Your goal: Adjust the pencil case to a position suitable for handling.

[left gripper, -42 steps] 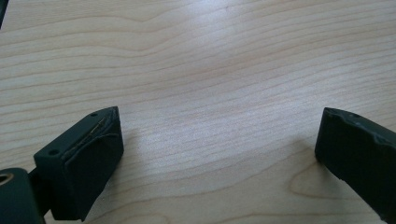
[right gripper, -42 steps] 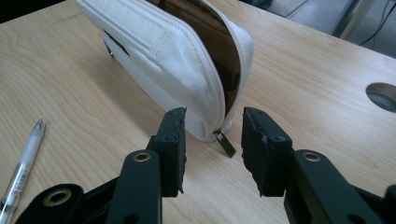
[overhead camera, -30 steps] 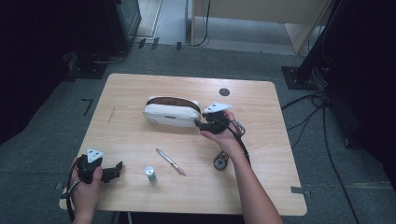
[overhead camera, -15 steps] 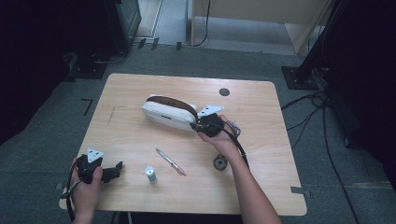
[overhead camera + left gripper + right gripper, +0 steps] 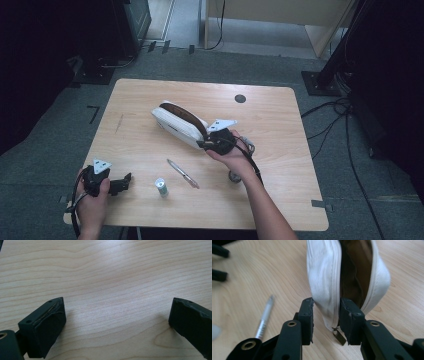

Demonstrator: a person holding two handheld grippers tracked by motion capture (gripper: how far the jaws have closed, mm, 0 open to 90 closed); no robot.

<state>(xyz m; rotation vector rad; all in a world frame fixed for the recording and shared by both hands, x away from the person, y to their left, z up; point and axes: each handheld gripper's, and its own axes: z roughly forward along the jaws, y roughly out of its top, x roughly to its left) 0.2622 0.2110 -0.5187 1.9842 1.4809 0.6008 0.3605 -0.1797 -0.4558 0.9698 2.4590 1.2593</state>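
A white zip pouch (image 5: pixel 177 124) with a brown lining lies slantwise mid-table, its mouth open. My right gripper (image 5: pixel 204 145) is shut on its near end. In the right gripper view one pad (image 5: pixel 308 312) sits outside the white wall (image 5: pixel 322 272) and the other inside the opening, above the brass zip pull (image 5: pixel 339 337). These jaws have just been opening a little, with the cloth still between them. My left gripper (image 5: pixel 126 180) rests at the front left corner, open over bare wood (image 5: pixel 117 312).
A silver pen (image 5: pixel 182 174) (image 5: pixel 265 315) lies in front of the pouch. A small cylinder (image 5: pixel 160 186) stands left of the pen. A small round part (image 5: pixel 233 176) sits by the right wrist. A black hole (image 5: pixel 240 98) marks the table's far side.
The right gripper moved left and toward the person, swinging the pouch's right end with it, so the pouch now lies slantwise. The left gripper stayed put.
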